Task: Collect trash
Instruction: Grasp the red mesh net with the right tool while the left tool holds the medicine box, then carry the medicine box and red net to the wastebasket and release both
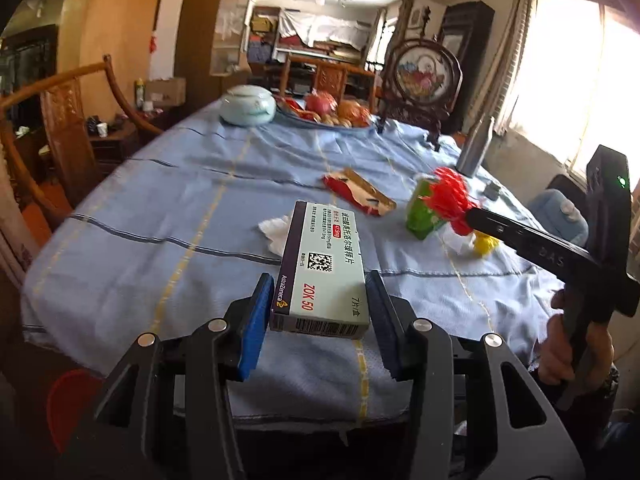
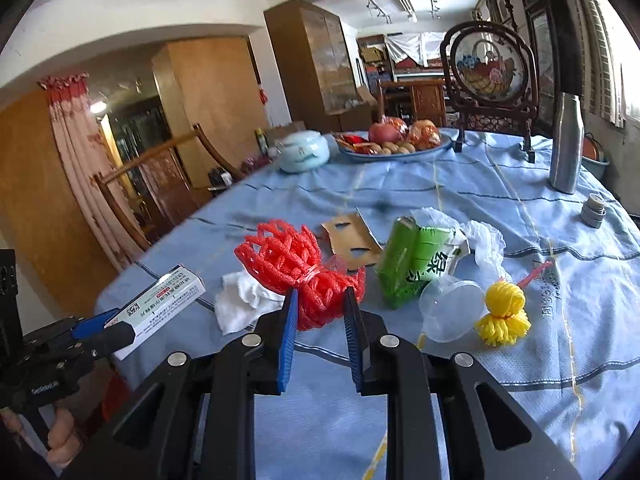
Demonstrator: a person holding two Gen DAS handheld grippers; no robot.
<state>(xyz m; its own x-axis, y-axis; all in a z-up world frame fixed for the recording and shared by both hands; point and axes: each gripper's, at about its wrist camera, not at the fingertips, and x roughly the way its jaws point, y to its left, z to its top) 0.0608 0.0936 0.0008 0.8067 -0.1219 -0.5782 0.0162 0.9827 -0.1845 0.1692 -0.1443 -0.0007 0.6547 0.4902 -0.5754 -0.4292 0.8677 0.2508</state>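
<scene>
- The left gripper [image 1: 320, 300] has its jaws clamped on a medicine box [image 1: 320, 268], lifted clear of the bench [image 1: 160, 208]; in the right wrist view the same box [image 2: 160, 300] juts from those jaws at the lower left.
- The right gripper [image 2: 320, 312] has its jaws drawn narrow around a red foam fruit net [image 2: 296, 272], pinching its lower part; from the left wrist view the net [image 1: 450, 196] hangs at the jaw tips above the cloth.
- So two pieces look picked up, neither yet dropped anywhere. A red rounded thing [image 1: 68, 404] below the bench edge may be a bin, but I cannot tell.
- Left lying on the bench, judging by what looks like rubbish: a crumpled white tissue [image 2: 240, 300], a torn red-and-brown card packet [image 1: 360, 192], a crushed green carton [image 2: 416, 260], a clear plastic lid [image 2: 452, 308], a yellow foam net [image 2: 502, 316] and a white plastic bag [image 2: 484, 240].
- The teapot [image 2: 304, 150], fruit plate [image 2: 436, 146] and steel flask [image 2: 566, 144] sit well apart at the far end and seem not to be rubbish.
- Writing on the box: "AstraZeneca", "ZOK 50", a data-matrix code, a barcode and Chinese lines too small to read surely.
- The green carton shows large Chinese characters, partly hidden by the creases.
</scene>
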